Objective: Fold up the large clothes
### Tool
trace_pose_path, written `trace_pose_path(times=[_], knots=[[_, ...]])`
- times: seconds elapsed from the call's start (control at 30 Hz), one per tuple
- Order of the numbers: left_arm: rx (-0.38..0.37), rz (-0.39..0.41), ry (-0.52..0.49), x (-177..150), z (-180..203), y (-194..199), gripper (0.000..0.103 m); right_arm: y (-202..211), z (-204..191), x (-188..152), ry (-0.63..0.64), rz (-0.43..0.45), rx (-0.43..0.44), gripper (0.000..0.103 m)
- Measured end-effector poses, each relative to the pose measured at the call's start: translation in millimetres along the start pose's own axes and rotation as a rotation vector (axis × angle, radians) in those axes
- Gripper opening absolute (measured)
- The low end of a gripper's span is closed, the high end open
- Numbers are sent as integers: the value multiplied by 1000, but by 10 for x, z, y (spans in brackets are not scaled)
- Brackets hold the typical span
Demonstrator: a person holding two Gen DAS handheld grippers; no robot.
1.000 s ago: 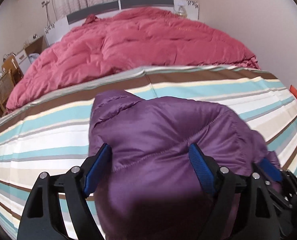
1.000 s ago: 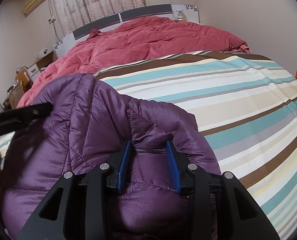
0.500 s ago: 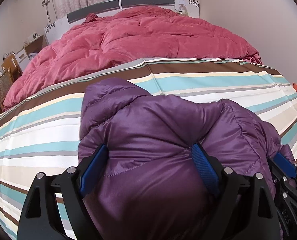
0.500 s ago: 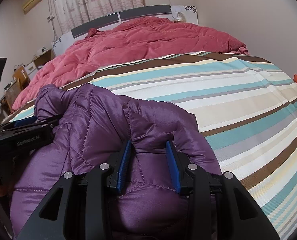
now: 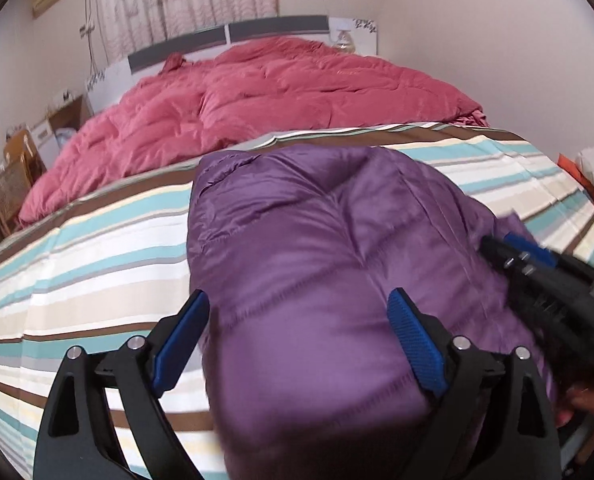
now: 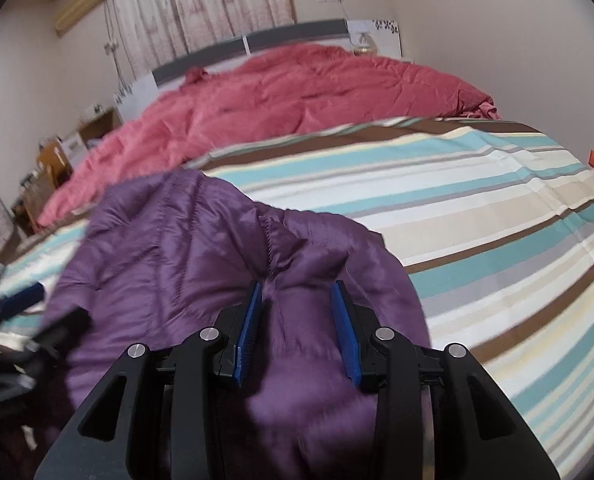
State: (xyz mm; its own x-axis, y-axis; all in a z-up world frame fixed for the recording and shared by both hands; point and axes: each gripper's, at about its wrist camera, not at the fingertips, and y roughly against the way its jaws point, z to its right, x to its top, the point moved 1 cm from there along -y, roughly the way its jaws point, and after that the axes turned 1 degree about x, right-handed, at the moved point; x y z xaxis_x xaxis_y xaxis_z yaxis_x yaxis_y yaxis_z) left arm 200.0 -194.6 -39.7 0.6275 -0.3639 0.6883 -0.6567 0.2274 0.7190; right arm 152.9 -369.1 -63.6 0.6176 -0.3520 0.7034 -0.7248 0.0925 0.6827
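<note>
A purple quilted puffer jacket (image 5: 317,248) lies bunched on the striped bed sheet (image 5: 97,264). My left gripper (image 5: 299,316) has its jaws spread wide around a thick fold of the jacket, which fills the gap between the blue pads. My right gripper (image 6: 297,312) is closed on another bunched fold of the jacket (image 6: 201,248). The right gripper also shows at the right edge of the left wrist view (image 5: 537,264). The left gripper shows blurred at the left edge of the right wrist view (image 6: 21,300).
A red duvet (image 5: 265,96) is heaped at the head of the bed, below the grey headboard (image 5: 257,32). A nightstand and boxes (image 5: 37,140) stand to the left. An orange item (image 5: 589,184) sits off the bed's right side.
Both grippers have carried the jacket forward across the bed toward the duvet. The right gripper's jaws stand a little wider apart than before. The left gripper's jaws stay wide.
</note>
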Motion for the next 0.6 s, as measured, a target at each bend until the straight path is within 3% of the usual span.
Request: trace_pose_path(times=[0.13, 0.37, 0.6], knots=[[-5, 18, 5, -134, -1, 13, 91, 190, 30, -119, 23, -7, 3, 36], [-7, -13, -16, -165, 30, -176, 93, -89, 96, -241, 1, -27, 7, 36], [-9, -8, 8, -209, 10, -84, 94, -62, 27, -237, 37, -36, -27, 36]])
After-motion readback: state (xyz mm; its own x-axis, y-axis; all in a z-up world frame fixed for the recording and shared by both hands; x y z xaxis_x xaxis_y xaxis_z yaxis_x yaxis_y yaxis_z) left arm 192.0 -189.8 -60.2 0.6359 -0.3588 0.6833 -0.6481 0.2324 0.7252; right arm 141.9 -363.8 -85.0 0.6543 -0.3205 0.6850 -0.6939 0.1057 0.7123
